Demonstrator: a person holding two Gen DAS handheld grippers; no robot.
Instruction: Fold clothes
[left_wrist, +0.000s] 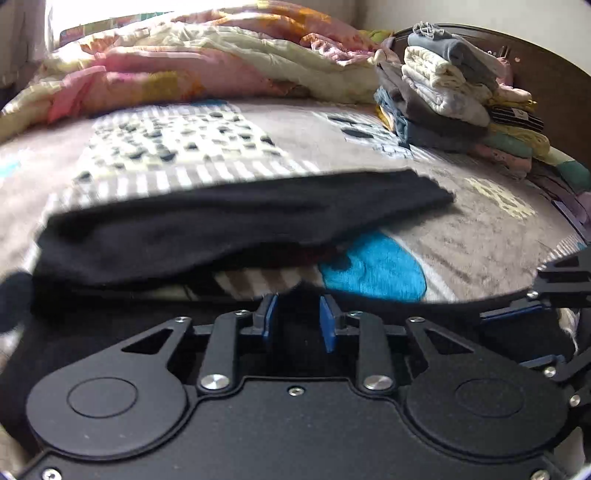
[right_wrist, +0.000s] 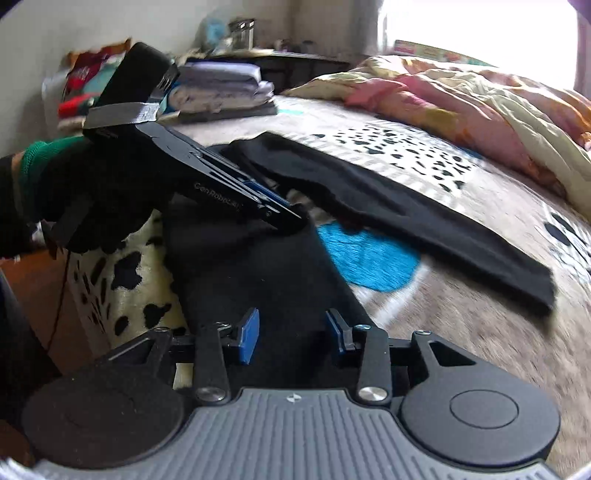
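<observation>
On patterned bedspread (left_wrist: 480, 229): black garment (right_wrist: 388, 210) bent in V; both grippers' jaws part-open, fabric between, grip unclear.

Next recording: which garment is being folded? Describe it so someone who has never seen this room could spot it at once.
Start at the bed with the grey patterned blanket. On it, in front of the rumpled pink and cream quilt, lies the black garment, one long section stretched past a bright blue patch. It is the only plain black cloth, spread out rather than stacked like the folded piles.

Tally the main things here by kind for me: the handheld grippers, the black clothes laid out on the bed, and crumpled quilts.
Grippers: 2 (left gripper, right gripper)
Black garment: 1
Quilt: 1
Total: 4
</observation>
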